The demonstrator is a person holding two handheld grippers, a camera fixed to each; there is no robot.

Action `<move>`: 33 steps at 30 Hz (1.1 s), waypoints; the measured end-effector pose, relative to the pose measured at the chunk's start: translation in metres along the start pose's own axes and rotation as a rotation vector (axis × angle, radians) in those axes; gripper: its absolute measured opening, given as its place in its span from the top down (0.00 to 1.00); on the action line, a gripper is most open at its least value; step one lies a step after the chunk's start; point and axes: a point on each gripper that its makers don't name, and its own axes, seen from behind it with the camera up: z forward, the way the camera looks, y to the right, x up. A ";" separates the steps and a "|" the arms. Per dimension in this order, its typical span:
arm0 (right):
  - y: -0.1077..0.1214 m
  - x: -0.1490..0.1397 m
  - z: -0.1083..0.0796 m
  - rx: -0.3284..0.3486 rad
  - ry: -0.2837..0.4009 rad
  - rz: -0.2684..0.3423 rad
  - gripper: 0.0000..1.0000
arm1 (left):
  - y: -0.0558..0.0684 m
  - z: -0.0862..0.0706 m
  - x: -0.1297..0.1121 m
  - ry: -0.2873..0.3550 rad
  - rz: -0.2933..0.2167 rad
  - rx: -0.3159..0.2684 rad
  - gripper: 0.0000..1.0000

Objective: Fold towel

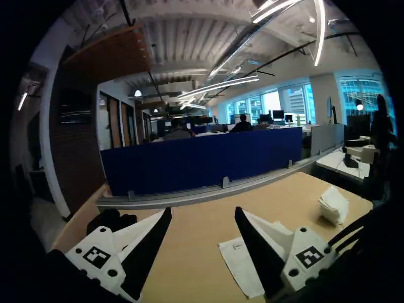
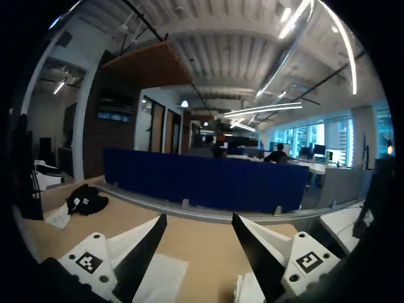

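Both tongs are spread wide, nothing in them. The left gripper [image 1: 202, 209] hangs low over the table [image 1: 197, 252], with the towel [image 1: 235, 257] lying flat beside one finger. The right gripper [image 2: 199, 215] hovers nearby. I'd go for two neighbouring corners and pinch both evenly before lifting. The folded stack [image 1: 333, 204] sits farther back.

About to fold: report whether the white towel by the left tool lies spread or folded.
Spread flat: the towel lies as one thin sheet on the table, no stacked layers visible.
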 end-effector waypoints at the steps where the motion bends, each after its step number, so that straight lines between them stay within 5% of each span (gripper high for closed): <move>1: -0.005 -0.001 0.001 0.021 -0.012 -0.008 0.00 | 0.004 0.000 0.000 -0.006 0.005 -0.016 0.07; 12: -0.042 -0.012 0.009 0.174 -0.092 -0.076 0.00 | 0.031 0.005 -0.013 -0.061 0.026 -0.127 0.07; 33: -0.067 -0.124 0.004 0.248 -0.281 -0.110 0.00 | 0.071 0.008 -0.110 -0.214 0.076 -0.217 0.07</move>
